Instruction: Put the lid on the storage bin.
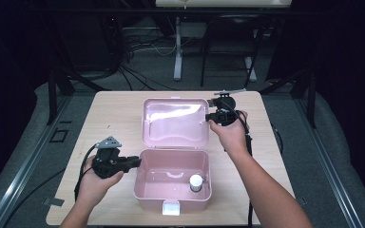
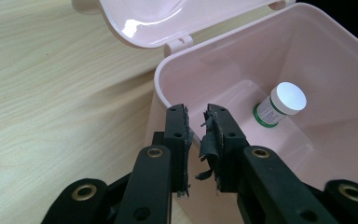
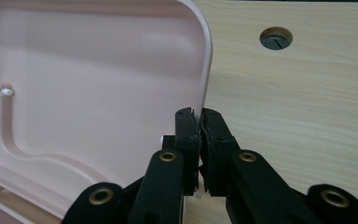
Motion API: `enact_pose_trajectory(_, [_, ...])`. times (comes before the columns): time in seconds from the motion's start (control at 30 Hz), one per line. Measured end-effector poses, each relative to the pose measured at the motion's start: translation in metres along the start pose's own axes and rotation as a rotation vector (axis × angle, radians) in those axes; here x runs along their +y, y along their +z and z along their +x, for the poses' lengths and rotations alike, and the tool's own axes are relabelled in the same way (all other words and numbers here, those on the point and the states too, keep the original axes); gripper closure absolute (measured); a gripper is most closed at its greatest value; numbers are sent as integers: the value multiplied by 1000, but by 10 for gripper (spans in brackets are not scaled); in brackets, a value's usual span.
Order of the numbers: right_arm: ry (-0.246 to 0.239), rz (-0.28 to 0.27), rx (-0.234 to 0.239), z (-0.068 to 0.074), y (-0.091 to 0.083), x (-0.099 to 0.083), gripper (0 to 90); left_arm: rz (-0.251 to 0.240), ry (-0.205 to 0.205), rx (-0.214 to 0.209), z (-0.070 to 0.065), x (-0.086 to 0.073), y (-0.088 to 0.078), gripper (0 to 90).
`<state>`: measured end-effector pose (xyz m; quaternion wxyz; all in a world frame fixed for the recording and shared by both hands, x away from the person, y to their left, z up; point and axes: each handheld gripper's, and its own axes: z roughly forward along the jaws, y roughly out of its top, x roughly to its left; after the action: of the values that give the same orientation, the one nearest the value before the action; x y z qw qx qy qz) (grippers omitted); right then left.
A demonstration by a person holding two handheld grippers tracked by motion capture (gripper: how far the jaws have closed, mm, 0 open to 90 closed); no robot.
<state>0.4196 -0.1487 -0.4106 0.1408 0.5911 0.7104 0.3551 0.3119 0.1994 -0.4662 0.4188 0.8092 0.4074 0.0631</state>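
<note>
While a pink plastic box (image 1: 173, 180) sits open near the front edge of a light wooden tabletop (image 1: 114, 123), its hinged lid (image 1: 175, 121) lies folded back flat behind it, inner side up. A person's forearms enter from the bottom of the high view, each hand holding a black 2-jaw tool.

Inside the box, a small bottle (image 1: 196, 183) with a white cap and a green-edged label stands upright on the floor of the box, toward its front right corner. From the left gripper view the bottle (image 2: 279, 104) is seen past the near wall of the box (image 2: 223, 60).

The left claw (image 1: 136, 162) points at the left outer wall of the box, just beside its rim. In the left gripper view the left claw (image 2: 196, 122) has its jaws slightly apart, a narrow gap between the frayed pads, pinching nothing.

The right claw (image 1: 210, 115) meets the right edge of the lid. In the right gripper view the right claw (image 3: 197, 122) is pressed together on the lid's (image 3: 93, 88) thin rim. A round cable hole (image 3: 276, 38) shows in the tabletop (image 3: 298, 107) beyond.
</note>
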Motion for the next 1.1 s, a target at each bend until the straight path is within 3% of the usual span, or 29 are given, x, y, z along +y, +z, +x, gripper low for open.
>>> enact_pose_trajectory(1.1, [-106,-176,19,10,-38,-24,871,-4,-3,5,-1,0,1,791])
